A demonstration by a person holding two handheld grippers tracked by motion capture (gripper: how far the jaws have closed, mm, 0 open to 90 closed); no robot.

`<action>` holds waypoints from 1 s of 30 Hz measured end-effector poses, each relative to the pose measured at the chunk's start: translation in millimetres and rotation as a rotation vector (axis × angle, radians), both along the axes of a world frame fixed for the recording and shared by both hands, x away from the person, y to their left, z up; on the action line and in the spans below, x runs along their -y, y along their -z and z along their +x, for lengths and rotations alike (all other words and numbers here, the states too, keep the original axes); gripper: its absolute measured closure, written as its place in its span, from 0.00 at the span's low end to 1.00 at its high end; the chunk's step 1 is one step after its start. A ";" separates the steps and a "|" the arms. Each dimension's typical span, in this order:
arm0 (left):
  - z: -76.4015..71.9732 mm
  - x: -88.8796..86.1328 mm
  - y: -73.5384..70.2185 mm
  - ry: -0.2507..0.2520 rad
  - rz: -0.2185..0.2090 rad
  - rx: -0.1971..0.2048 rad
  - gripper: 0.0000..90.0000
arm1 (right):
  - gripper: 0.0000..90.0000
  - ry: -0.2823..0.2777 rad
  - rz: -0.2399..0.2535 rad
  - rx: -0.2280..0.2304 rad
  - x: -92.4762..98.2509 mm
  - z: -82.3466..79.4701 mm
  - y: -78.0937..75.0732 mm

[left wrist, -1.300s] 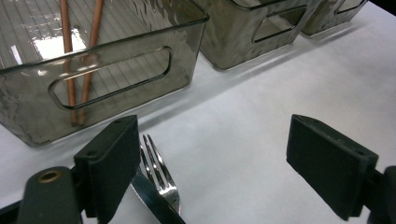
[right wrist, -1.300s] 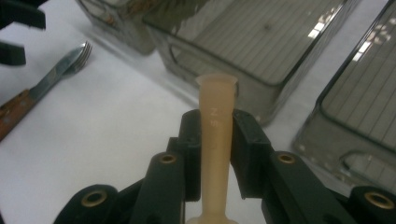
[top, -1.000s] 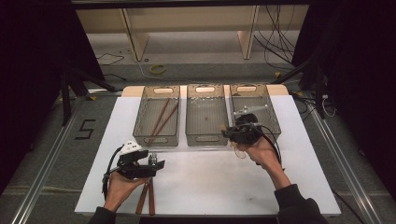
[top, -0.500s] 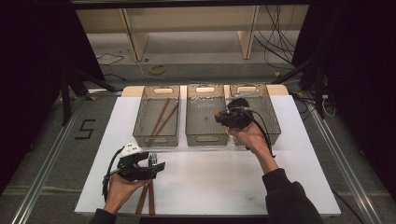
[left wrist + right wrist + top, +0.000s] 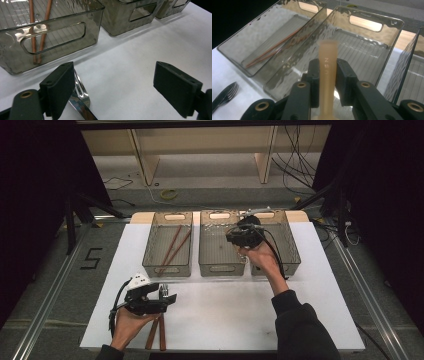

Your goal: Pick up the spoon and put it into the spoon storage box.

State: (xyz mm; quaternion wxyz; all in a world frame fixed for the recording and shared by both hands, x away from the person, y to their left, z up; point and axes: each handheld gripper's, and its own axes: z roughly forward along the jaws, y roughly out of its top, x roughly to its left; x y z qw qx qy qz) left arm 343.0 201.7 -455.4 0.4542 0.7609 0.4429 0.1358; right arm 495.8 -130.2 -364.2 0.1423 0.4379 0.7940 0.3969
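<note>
a person's right gripper [image 5: 231, 238] hangs over the middle one [image 5: 210, 257] of three smoky, clear plastic bins lined up at the far side of a white-covered table [image 5: 225, 310], its jaws clamped on a slim, pale tan handle-like utensil [image 5: 327, 77] — its material and working end cannot be told. in the right gripper view the tan piece rises upright between the two black pads [image 5: 343, 77], stamped with small letters, above the ribbed floor of that middle bin [image 5: 362, 52].

the left bin [image 5: 150, 252] holds two reddish-brown wooden chopsticks [image 5: 172, 249], lying side by side on a slant. the right bin [image 5: 290, 250] sits partly behind the person's right hand [image 5: 257, 260].

near the front edge of the table the left gripper [image 5: 167, 299] rests low in the person's left hand [image 5: 127, 322], its jaws wide apart and holding nothing. in the left gripper view a shiny metal fork [image 5: 81, 96] lies on the white surface just beside the left pad [image 5: 61, 88] — tines pointing towards the bins. two more brown sticks [image 5: 157, 335] lie on the table under that hand, close to the front edge.
</note>
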 end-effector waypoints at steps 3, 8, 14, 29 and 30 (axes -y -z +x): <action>-0.9 0.3 -0.1 0.000 -0.003 -0.003 0.19 | 0.84 0.009 -0.005 -0.002 -1.9 4.7 1.0; -1.6 0.3 -0.2 0.000 -0.003 -0.001 0.19 | 0.84 0.021 -0.019 -0.001 -6.7 12.4 4.8; -1.8 0.0 0.4 -0.004 -0.003 -0.002 0.19 | 0.84 0.046 -0.023 -0.005 -10.8 24.0 9.6; -1.7 -0.5 -1.0 -0.011 0.003 -0.007 0.19 | 0.78 0.108 -0.048 -0.039 -19.3 40.7 31.8; -1.7 -0.8 -1.2 -0.010 0.007 -0.008 0.19 | 0.70 0.112 -0.045 -0.044 -19.2 41.4 32.6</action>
